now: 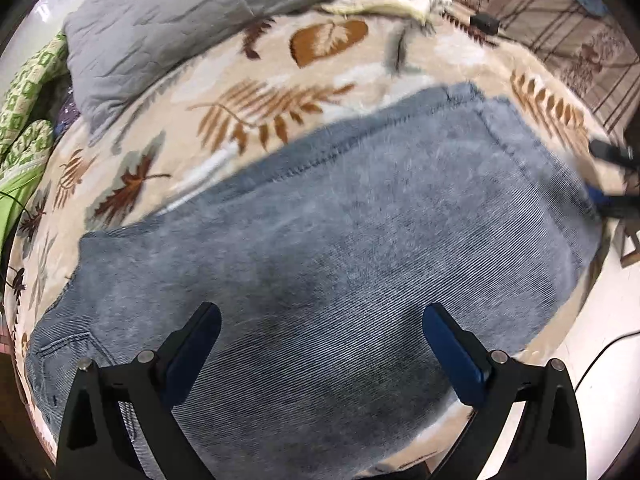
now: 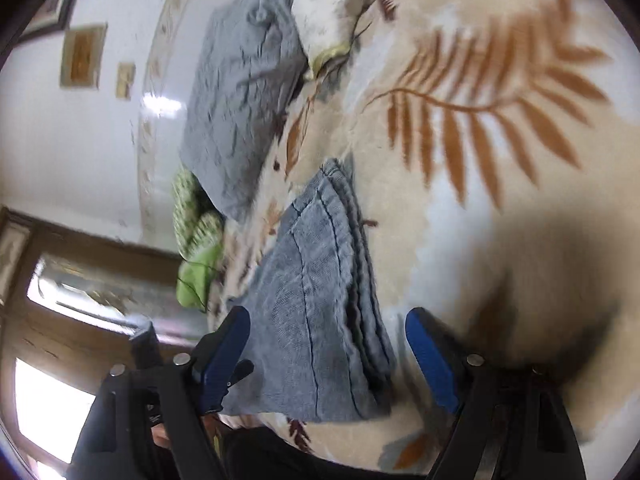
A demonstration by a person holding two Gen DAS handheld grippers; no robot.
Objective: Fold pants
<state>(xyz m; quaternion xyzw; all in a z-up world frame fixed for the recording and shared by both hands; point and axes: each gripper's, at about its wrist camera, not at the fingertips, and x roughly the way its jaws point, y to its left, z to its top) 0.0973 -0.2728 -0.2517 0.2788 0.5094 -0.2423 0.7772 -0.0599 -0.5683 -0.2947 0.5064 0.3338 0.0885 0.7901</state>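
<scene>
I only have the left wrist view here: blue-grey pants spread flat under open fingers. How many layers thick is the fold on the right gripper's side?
Observer: Several; the right wrist view shows the pants as stacked layers along that edge.
Operator: Is the right gripper holding them?
Observer: No, the right gripper is open, fingers apart either side of the stack.
Operator: Anything on the bed behind?
Observer: A grey pillow against the white wall.
</scene>
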